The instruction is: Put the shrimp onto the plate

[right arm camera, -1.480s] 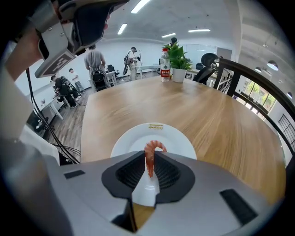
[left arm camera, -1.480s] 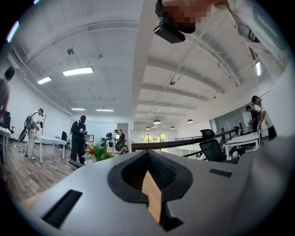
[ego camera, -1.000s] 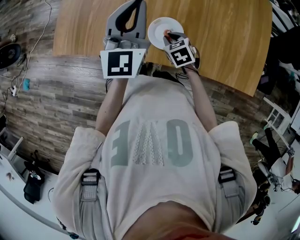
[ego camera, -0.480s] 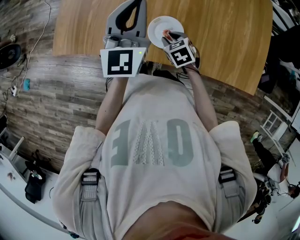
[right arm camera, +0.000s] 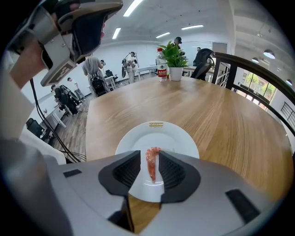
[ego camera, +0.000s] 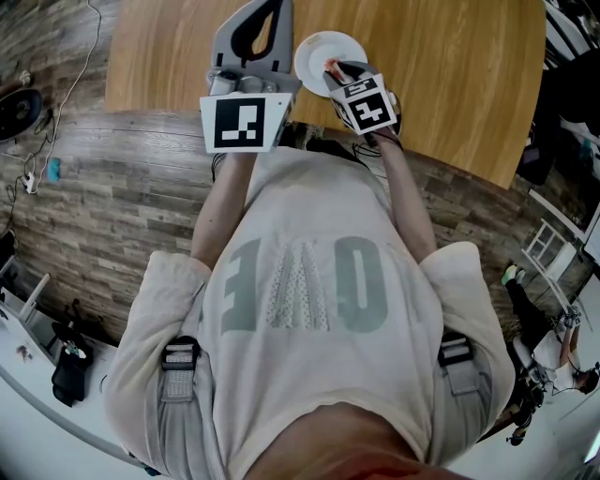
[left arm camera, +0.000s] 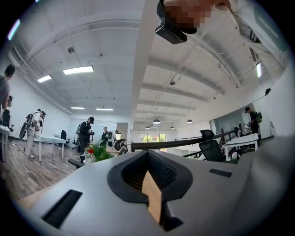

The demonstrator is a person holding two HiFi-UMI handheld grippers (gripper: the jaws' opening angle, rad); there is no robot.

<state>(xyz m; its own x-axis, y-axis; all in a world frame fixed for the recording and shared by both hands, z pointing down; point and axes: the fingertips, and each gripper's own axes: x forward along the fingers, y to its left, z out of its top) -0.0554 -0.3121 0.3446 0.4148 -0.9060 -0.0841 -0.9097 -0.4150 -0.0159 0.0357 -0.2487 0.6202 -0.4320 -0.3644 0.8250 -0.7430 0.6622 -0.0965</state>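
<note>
A white plate point(right arm camera: 156, 133) point(ego camera: 319, 52) sits near the front edge of the wooden table point(ego camera: 450, 84). A pink shrimp point(right arm camera: 151, 165) point(ego camera: 332, 66) lies on it. My right gripper point(right arm camera: 150, 168) point(ego camera: 339, 67) tilts down over the plate's near side. Its jaws have just been opening and now stand open, with the shrimp lying between them close to the right pad and a gap on the left. My left gripper point(left arm camera: 148, 154) point(ego camera: 262, 14) is held level above the table to the left of the plate, shut, with nothing in it.
A water bottle point(right arm camera: 161, 69) and a potted plant point(right arm camera: 174, 57) stand at the table's far end. Several people stand beyond the table. Cables point(ego camera: 56, 103) run over the wood floor at the left. Black chairs and a railing are to the right.
In the head view the right gripper's marker cube has shifted a touch to the right. The left gripper and the plate have kept their places.
</note>
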